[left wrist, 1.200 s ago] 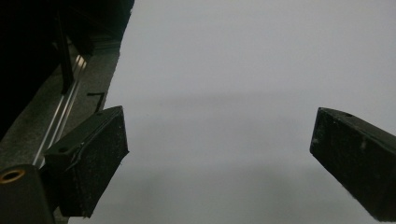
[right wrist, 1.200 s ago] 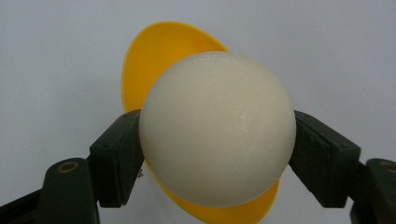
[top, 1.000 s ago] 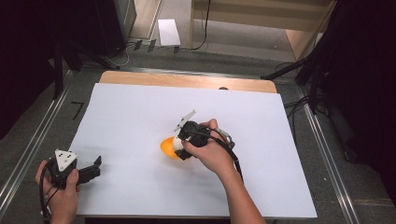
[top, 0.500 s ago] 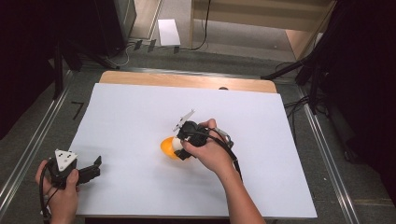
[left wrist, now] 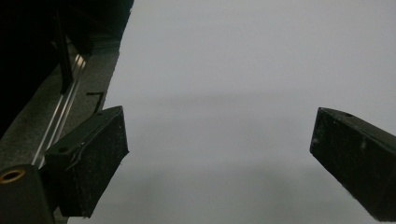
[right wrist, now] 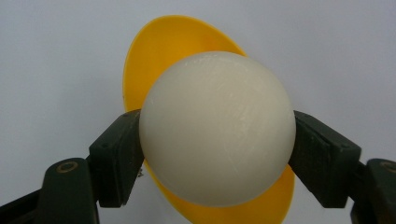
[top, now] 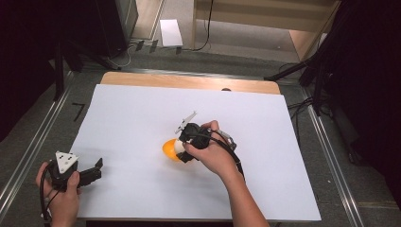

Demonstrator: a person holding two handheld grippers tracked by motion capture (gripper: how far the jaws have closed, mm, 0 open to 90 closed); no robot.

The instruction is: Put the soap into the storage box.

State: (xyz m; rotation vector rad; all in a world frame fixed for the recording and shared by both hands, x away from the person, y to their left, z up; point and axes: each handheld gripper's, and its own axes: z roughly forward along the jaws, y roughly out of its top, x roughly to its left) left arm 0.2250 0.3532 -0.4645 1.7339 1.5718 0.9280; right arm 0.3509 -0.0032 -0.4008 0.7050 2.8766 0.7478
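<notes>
White ball: clamped between right gripper jaws, over yellow dish, mostly hidden behind. Left gripper: jaws spread, nothing held, above white sheet.

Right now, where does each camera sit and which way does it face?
High view: above the person's side, facing forward and down on the white sheet; both forearms enter from below.
Left gripper view: on the left gripper, facing along its spread jaws at bare sheet.
Right gripper view: on the right gripper, facing the white ball against the yellow bowl.
Shared: high and right views show ball and bowl.
</notes>
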